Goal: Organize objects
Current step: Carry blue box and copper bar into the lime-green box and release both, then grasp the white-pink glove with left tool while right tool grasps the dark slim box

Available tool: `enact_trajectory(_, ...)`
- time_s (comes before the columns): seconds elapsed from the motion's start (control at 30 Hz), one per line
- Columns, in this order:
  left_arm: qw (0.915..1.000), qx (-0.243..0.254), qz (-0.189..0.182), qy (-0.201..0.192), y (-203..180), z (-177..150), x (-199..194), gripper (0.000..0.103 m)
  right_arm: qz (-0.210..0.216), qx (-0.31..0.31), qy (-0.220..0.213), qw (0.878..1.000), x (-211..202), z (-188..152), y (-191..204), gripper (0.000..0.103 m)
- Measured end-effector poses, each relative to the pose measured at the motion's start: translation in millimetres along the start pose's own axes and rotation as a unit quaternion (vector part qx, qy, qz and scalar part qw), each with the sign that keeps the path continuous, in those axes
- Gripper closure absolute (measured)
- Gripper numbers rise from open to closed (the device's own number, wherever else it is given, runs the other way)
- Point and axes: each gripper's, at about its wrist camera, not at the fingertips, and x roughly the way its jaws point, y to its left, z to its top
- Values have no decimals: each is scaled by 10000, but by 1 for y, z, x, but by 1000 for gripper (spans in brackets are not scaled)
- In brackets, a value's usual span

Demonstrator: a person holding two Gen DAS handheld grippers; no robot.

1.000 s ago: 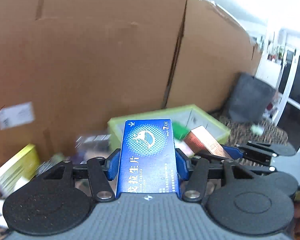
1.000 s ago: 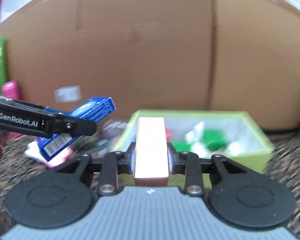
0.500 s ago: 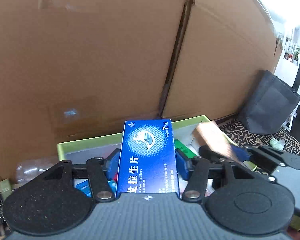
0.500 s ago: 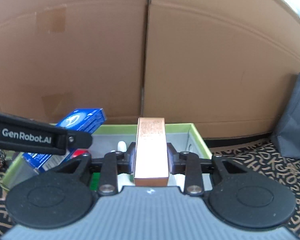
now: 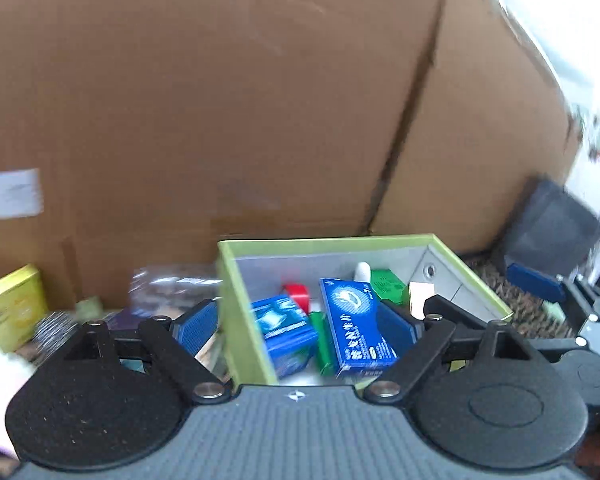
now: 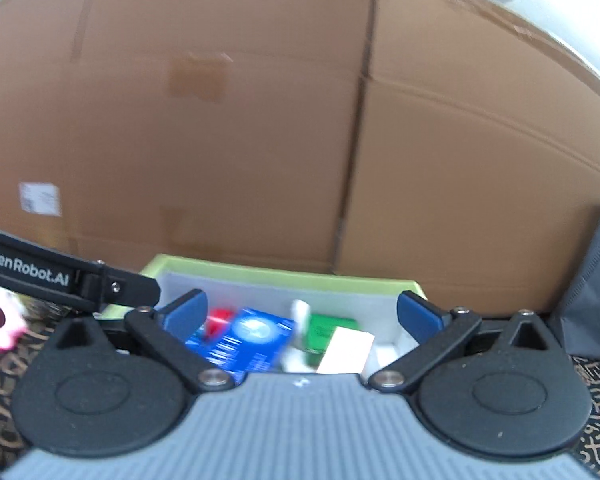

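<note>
A lime-green bin (image 5: 324, 242) (image 6: 268, 274) holds several small packs. My left gripper (image 5: 296, 326) hangs over its near left corner, jaws opening. The blue tablet box (image 5: 356, 328) (image 6: 252, 338) lies tilted in the bin beside the right pad, no pad pressing it. My right gripper (image 6: 302, 314) is over the same bin, jaws opening wide. The copper-coloured box (image 6: 346, 350) (image 5: 420, 296) rests in the bin below them, free of both pads. A green pack (image 5: 386, 284), a red item (image 5: 298, 294) and a white tube (image 5: 362, 270) lie there too.
Tall cardboard boxes (image 5: 260, 100) (image 6: 300, 140) wall off the back. A yellow box (image 5: 8, 308) and a clear plastic bag (image 5: 172, 284) sit left of the bin. A dark grey bag (image 6: 596, 280) stands right, on patterned cloth (image 6: 596, 400). Left gripper's arm (image 6: 60, 276) crosses the right wrist view.
Both grippers came in over the bin and spread their jaws. The blue box left the left gripper and the copper box left the right one; both now lie in the bin.
</note>
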Motion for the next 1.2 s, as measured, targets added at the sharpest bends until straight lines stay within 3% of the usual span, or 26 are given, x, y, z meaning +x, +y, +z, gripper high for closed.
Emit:
enact_trajectory(0.13,9988,-465,146,24,37,-15,-43,11,396,-87,-190,9990,-25,5,31,0)
enact_trajectory(0.23,9950,-791,603,83,79,-38,-77,10,864,-170,-243,9958,-42,-5,56,0)
enact_trajectory(0.37,9781,-1264,1583,476,132,-76,-95,10,1538,-291,33,9877,-41,-24,100,0)
enact_trajectory(0.5,9572,-1964,2059,524,177,-93,-119,10,1901,-463,553,9791,-17,-33,146,0)
enact_trajectory(0.57,9549,-2046,2107,448,184,-92,-126,10,1897,-372,745,9783,-3,-33,163,0)
enact_trajectory(0.67,9612,-1860,2003,365,183,-87,-124,10,1758,-474,776,9802,14,-32,184,0)
enact_trajectory(0.87,9640,-2007,1621,650,181,-72,-83,11,1238,-1049,892,9827,44,-37,210,8)
enact_trajectory(0.97,9696,-1752,1585,633,174,-63,-64,11,1001,-1101,945,9843,62,-39,213,8)
enact_trajectory(1.07,9667,-1818,1643,730,173,-56,-46,12,768,-1281,919,9845,78,-38,217,8)
enact_trajectory(1.13,9653,-1785,1788,666,173,-54,-39,16,736,-1427,933,9826,86,-36,219,14)
enact_trajectory(1.2,9657,-1696,1861,630,174,-52,-37,35,860,-1591,916,9792,88,-35,222,18)
